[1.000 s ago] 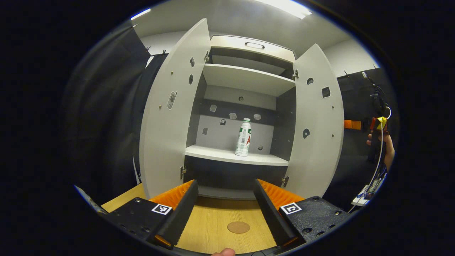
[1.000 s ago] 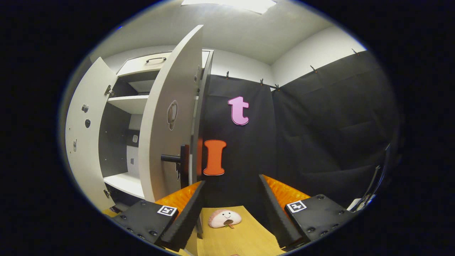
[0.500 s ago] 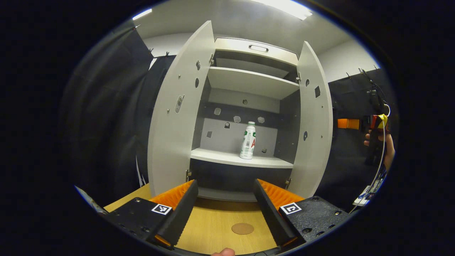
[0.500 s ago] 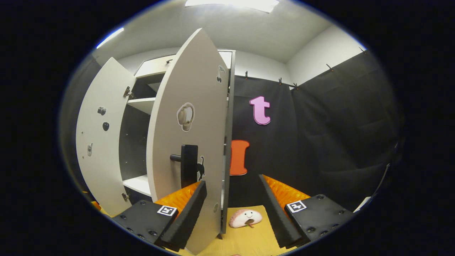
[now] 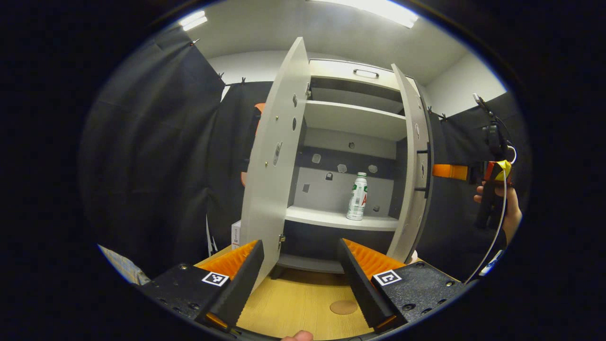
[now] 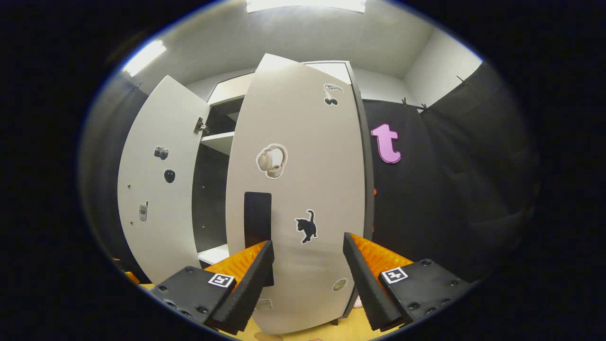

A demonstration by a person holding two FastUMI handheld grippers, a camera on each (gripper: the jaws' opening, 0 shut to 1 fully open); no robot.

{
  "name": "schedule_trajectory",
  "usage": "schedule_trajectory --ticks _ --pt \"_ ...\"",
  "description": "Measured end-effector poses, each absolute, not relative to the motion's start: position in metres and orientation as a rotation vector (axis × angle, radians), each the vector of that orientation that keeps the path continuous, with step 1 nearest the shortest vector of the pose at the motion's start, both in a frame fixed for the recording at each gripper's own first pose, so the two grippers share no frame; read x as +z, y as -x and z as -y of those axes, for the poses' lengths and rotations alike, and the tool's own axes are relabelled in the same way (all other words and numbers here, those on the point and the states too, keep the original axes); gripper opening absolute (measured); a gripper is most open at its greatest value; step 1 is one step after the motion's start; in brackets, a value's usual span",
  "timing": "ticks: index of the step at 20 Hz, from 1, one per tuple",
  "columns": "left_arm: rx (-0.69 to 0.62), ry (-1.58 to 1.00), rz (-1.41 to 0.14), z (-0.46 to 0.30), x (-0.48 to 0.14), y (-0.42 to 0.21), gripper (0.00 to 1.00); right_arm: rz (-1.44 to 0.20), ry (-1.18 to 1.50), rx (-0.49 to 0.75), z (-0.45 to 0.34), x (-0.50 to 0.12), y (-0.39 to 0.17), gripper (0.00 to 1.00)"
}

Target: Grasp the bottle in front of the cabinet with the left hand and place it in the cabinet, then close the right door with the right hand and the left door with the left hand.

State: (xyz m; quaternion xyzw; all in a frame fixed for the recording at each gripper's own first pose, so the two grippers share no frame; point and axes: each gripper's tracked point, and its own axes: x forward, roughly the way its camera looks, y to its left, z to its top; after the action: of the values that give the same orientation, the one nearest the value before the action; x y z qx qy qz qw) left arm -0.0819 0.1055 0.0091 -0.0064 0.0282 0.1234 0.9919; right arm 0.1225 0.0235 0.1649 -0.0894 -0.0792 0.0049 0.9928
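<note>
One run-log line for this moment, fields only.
bottle: upright on cabinet shelf | right door: partly closed | left door: open | left hand-held gripper: open, empty | right hand-held gripper: open

A round brown coaster (image 5: 343,307) is lying on the wooden surface (image 5: 293,308) at lower centre; a ceiling light (image 6: 305,4) is glowing above.

Matt pale cabinet doors (image 6: 293,189), wood-grain tabletop (image 5: 303,303), glossy plastic bottle (image 5: 357,196), black cloth wall (image 5: 156,166)
</note>
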Motion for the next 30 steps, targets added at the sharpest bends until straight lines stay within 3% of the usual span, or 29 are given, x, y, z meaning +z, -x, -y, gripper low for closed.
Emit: schedule_trajectory --ticks 8,12,19,25,30 --pt "0.509 0.082 0.055 -0.22 0.069 0.102 0.95 0.118 0.148 0.036 -0.023 0.149 -0.114 0.97" --pt "0.642 0.066 0.039 -0.283 0.08 0.101 0.95 0.085 0.142 0.024 -0.009 0.132 -0.098 0.97" --pt "0.608 0.241 0.119 -0.342 0.116 0.054 0.96 0.025 0.103 -0.006 0.008 0.099 -0.059 0.97" --pt "0.54 0.081 0.069 -0.333 0.125 0.004 0.92 0.003 0.077 -0.045 0.019 0.083 -0.039 0.97" --pt "0.509 0.058 0.023 -0.32 0.109 -0.02 0.96 -0.007 0.077 -0.088 0.032 0.073 -0.026 0.97"
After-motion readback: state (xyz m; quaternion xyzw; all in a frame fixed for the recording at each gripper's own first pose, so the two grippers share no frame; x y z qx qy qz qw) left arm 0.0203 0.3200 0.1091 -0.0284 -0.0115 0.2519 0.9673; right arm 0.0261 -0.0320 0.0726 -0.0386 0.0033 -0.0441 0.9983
